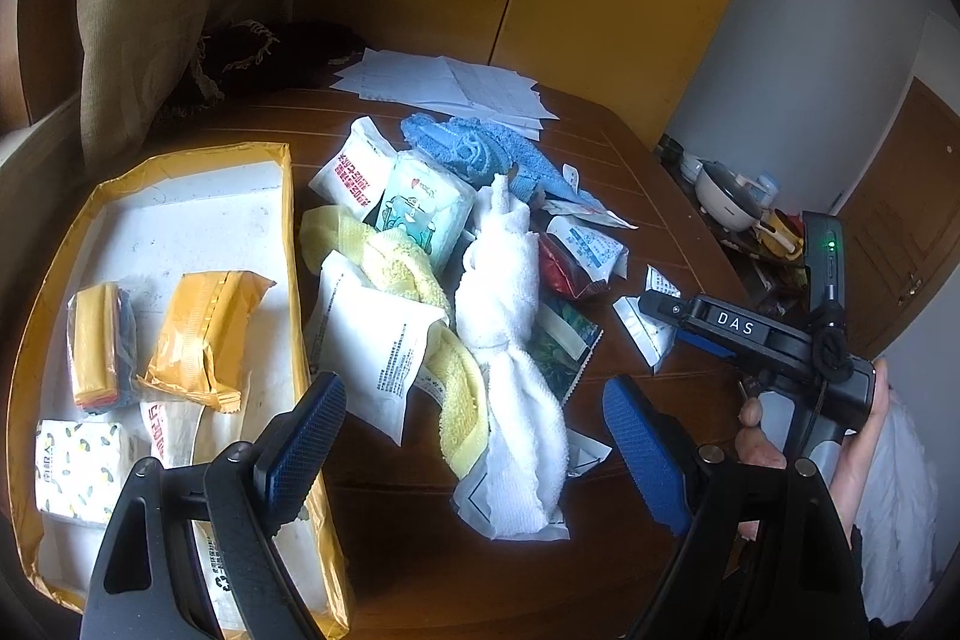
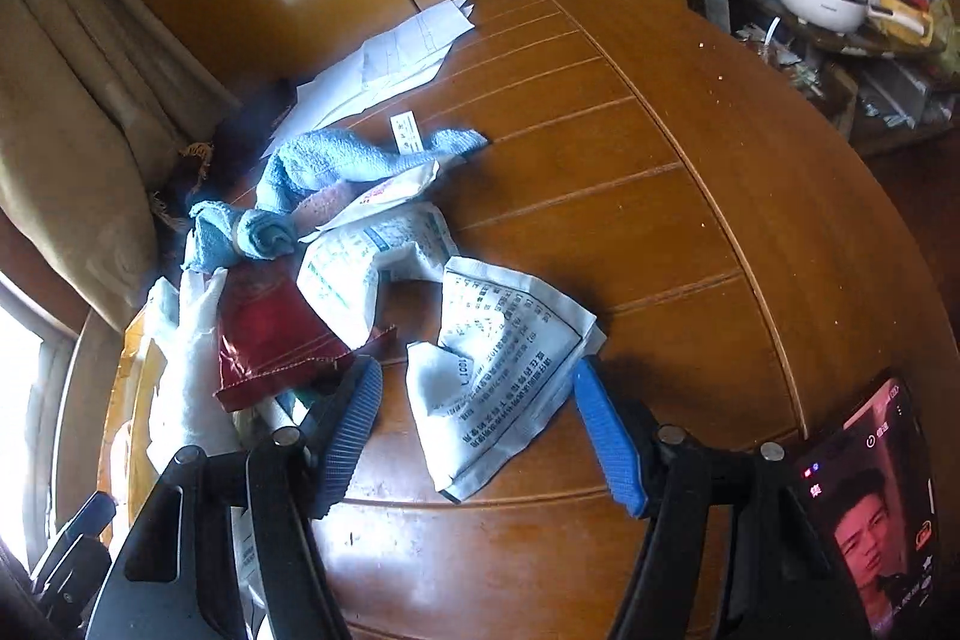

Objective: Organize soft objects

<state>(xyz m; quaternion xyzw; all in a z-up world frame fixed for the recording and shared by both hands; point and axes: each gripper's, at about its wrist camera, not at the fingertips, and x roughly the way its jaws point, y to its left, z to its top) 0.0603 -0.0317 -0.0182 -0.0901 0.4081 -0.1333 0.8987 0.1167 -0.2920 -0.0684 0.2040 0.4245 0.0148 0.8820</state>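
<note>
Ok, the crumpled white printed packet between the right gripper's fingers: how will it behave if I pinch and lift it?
The white printed packet looks creased and flat, so it is probably light and floppy, likely sagging when lifted. Its film looks smooth, so it may slip on the wooden table. The right gripper straddles it, open.

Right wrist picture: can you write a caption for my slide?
The open right gripper hovers around a crumpled white printed packet on the wooden table, beside a red pouch and blue towel.
</note>
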